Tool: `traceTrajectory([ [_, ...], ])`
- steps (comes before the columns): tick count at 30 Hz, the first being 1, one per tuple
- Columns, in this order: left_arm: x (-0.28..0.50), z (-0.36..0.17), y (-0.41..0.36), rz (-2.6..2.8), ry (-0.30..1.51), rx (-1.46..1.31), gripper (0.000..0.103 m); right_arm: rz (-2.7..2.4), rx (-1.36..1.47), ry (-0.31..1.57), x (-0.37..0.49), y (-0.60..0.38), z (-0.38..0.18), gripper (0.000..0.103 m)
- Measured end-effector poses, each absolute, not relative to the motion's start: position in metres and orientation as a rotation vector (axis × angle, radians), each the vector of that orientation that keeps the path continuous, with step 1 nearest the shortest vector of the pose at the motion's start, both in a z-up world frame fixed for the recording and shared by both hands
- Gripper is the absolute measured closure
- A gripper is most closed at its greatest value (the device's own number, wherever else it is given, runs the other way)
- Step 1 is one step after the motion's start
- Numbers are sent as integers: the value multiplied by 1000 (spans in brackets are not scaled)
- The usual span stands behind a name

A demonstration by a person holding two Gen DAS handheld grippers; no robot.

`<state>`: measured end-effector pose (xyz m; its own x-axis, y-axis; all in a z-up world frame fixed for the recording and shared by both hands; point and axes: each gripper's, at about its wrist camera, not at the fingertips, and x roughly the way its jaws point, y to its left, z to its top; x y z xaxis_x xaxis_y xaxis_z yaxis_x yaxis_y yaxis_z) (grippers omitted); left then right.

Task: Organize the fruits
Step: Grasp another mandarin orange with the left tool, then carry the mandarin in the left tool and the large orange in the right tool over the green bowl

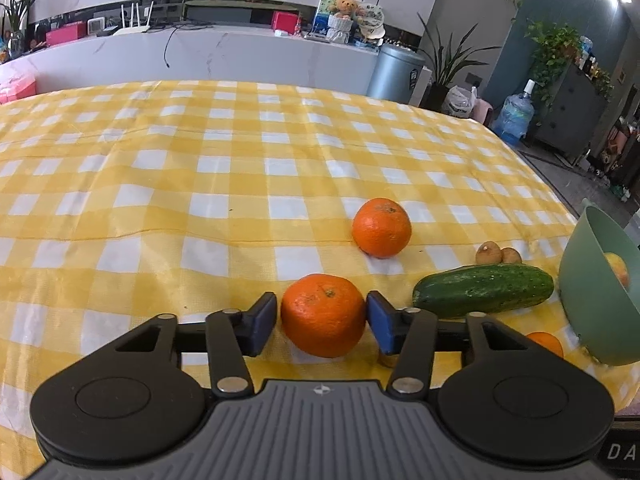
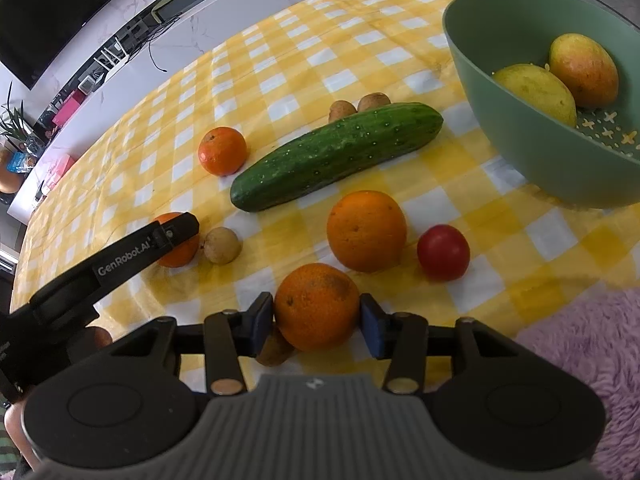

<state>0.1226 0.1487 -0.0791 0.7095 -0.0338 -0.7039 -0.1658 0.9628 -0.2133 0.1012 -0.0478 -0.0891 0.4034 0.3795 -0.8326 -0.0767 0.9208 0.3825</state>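
My left gripper (image 1: 322, 314) is shut on a tangerine (image 1: 323, 314) that rests on the yellow checked tablecloth (image 1: 200, 184); both blue pads touch its sides. In the right wrist view one left finger (image 2: 176, 232) partly hides that tangerine (image 2: 178, 254). My right gripper (image 2: 317, 320) is shut on a spotted orange (image 2: 316, 306) low over the cloth. A green bowl (image 2: 520, 140) at the right holds two yellow-red mangoes (image 2: 584, 70). Between the grippers and the bowl lie a cucumber (image 2: 336, 156), a bigger orange (image 2: 367, 231) and a red tomato (image 2: 443, 252).
A second tangerine (image 1: 382, 233) lies behind the held one. Small brown fruits sit by the cucumber's far side (image 2: 358, 106) and near the left finger (image 2: 223, 245); a brown kiwi-like fruit (image 2: 276, 354) lies under the right gripper. A pink fluffy cloth (image 2: 580, 360) borders the table's near right.
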Motion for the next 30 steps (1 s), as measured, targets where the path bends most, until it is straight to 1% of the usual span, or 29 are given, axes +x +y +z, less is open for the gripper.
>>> traceTrajectory([
  [6, 117, -76, 144, 67, 746, -237, 52, 294, 302, 1124, 101, -48, -89, 59],
  [13, 101, -61, 155, -26, 642, -392, 52, 294, 301, 1103, 99, -48, -86, 60],
  [18, 89, -48, 146, -112, 583, -401, 52, 295, 321, 1076, 97, -52, -84, 60],
  [23, 82, -34, 138, -128, 553, -389, 52, 322, 352, 986, 88, -59, -73, 61],
  [30, 70, 2, 136, -103, 489, -390, 51, 393, 460, 886, 75, -76, -51, 60],
])
